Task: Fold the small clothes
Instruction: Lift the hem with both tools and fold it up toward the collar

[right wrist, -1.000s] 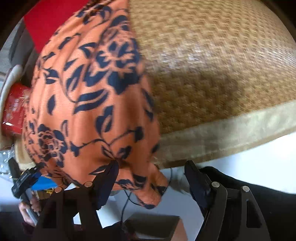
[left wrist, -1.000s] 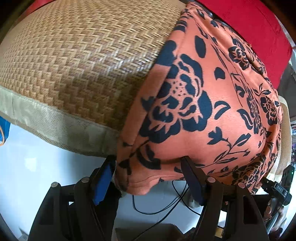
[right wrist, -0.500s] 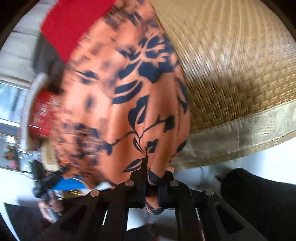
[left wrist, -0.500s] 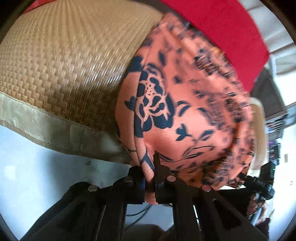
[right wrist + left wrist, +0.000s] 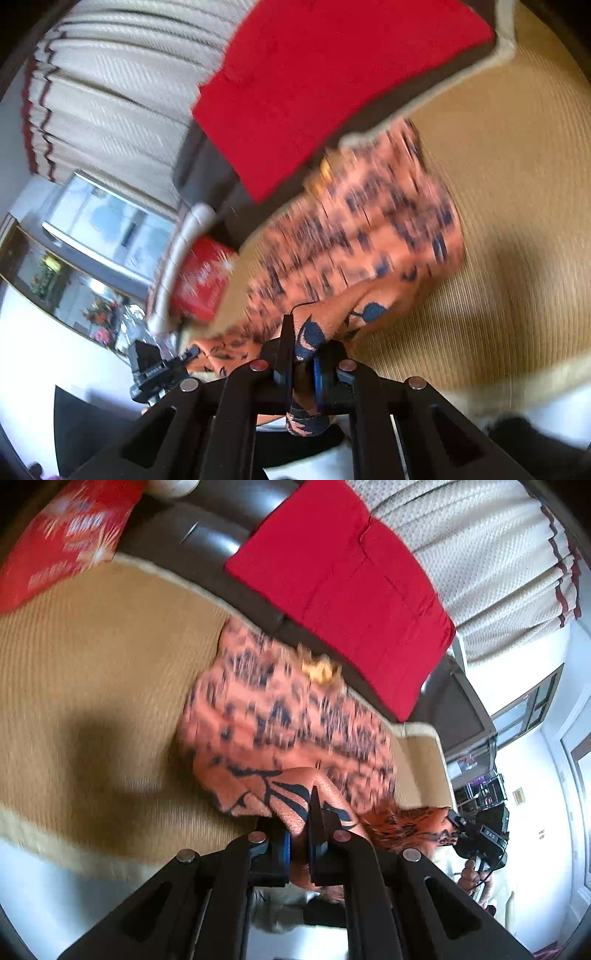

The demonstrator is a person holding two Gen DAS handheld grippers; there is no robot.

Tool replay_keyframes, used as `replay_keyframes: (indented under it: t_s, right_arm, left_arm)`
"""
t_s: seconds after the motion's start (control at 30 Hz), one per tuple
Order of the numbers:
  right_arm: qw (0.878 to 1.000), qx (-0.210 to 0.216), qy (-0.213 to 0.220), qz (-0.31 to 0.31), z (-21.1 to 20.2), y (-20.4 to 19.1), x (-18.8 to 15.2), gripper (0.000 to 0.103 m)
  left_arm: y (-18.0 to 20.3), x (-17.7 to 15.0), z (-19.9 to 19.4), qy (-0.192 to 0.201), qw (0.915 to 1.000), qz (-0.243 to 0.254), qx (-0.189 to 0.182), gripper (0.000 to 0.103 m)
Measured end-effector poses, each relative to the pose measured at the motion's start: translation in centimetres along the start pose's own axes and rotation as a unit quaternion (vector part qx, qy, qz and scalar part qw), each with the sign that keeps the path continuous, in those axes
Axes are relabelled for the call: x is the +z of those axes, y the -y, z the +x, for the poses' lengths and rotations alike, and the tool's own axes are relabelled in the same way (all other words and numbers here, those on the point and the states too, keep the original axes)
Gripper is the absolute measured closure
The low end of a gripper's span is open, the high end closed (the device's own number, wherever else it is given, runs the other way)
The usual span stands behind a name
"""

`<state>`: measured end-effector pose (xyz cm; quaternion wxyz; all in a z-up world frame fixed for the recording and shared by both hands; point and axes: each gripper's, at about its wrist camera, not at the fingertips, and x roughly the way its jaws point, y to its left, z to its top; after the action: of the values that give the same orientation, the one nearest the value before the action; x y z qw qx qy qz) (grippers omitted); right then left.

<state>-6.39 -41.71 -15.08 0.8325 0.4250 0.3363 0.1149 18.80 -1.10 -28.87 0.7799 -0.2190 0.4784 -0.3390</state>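
Note:
An orange garment with a dark blue flower print [image 5: 280,716] lies on a woven straw mat [image 5: 92,672] and is blurred by motion. My left gripper [image 5: 301,834] is shut on its near left corner, lifted above the mat. My right gripper [image 5: 304,354] is shut on the near right corner of the same garment [image 5: 362,236], also lifted. The near edge hangs between the two grippers. The right gripper shows far right in the left wrist view [image 5: 476,834]; the left gripper shows at lower left in the right wrist view [image 5: 155,365].
A red cushion [image 5: 347,576] leans on the dark sofa back [image 5: 184,535] behind the garment. A red printed pillow [image 5: 62,539] lies at the mat's far left. A cream curtain [image 5: 480,554] hangs behind. The mat's pale border [image 5: 55,849] marks the near edge.
Both grippers went from open around the garment's near corners to shut on them. They have lifted the near edge up and toward the sofa back.

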Motion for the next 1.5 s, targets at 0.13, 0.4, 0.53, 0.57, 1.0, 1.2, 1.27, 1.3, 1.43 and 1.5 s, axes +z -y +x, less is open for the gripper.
replay_keyframes:
  t_s: [0.13, 0.4, 0.53, 0.57, 1.0, 1.2, 1.27, 1.3, 1.43, 1.5]
  right_arm:
    - [0.998, 0.002, 0.057, 0.007, 0.7, -0.7, 8.0, 0.094]
    - [0.988, -0.02, 0.113, 0.107, 14.3, 6.0, 22.0, 0.094]
    - [0.973, -0.011, 0.08, 0.218, 20.7, 13.2, 24.3, 0.09]
    - [0.971, -0.011, 0.072, 0.229, 21.6, 14.5, 24.4, 0.09]
    - [0.961, 0.019, 0.195, 0.193, 12.1, 12.8, 22.3, 0.016]
    - [0.978, 0.008, 0.149, 0.145, 9.4, 8.3, 16.1, 0.017]
    - [0.977, 0.027, 0.125, 0.168, 9.8, 8.2, 13.4, 0.017]
    - [0.977, 0.031, 0.111, 0.179, 10.1, 8.1, 12.0, 0.018]
    - [0.976, 0.006, 0.087, 0.2, 11.8, 8.5, 8.6, 0.021]
    - [0.974, -0.03, 0.091, 0.204, 12.5, 9.4, 8.5, 0.024]
  left_arm:
    - [0.5, 7.2, 1.8, 0.015, 0.9998, 0.006, 0.014, 0.096]
    - [-2.5, 20.2, 14.8, -0.023, 0.9965, -0.016, 0.079, 0.095]
    - [-7.6, 21.4, 22.1, -0.076, 0.9891, -0.076, 0.1, 0.093]
    - [-8.6, 21.3, 22.8, -0.078, 0.9882, -0.091, 0.096, 0.093]
    - [-9.5, 17.2, 9.8, 0.179, 0.9691, -0.168, -0.028, 0.024]
    - [-5.9, 9.5, 6.4, 0.148, 0.9782, -0.144, 0.02, 0.023]
    - [-5.4, 6.3, 7.4, 0.123, 0.9793, -0.161, 0.006, 0.023]
    - [-5.5, 4.9, 8.3, 0.1, 0.9782, -0.182, -0.005, 0.023]
    - [-6.0, 1.0, 11.6, 0.041, 0.9722, -0.23, -0.008, 0.023]
    - [-6.5, 0.9, 11.9, 0.041, 0.97, -0.24, 0.003, 0.023]
